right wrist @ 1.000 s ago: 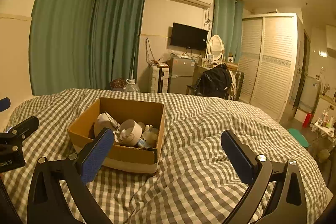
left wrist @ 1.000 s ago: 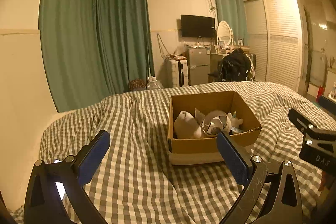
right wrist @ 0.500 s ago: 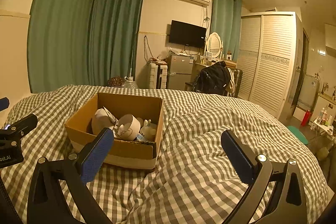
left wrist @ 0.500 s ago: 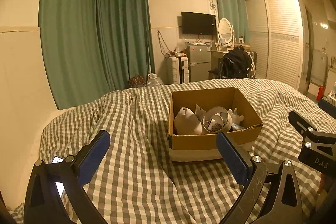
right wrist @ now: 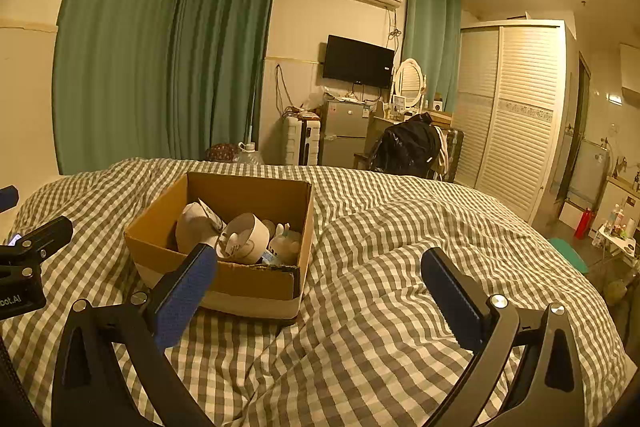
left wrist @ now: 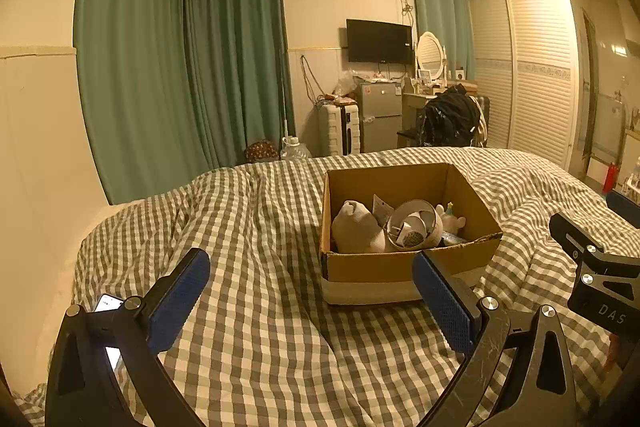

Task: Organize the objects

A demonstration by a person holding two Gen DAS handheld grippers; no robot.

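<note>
Both grippers' jaws gape empty before the cardboard box (left wrist: 404, 269); only the left view shows a lit phone (left wrist: 107, 305).

Both wrist views face the cardboard box (left wrist: 404, 263) across the bed (right wrist: 400, 267).

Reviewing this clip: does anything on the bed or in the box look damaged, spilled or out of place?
The cardboard box has a ragged, torn near rim at its right corner. Its contents are jumbled, with a white bowl tipped on its side. A lit phone lies loose on the checked duvet near the left edge. Nothing is spilled.
</note>
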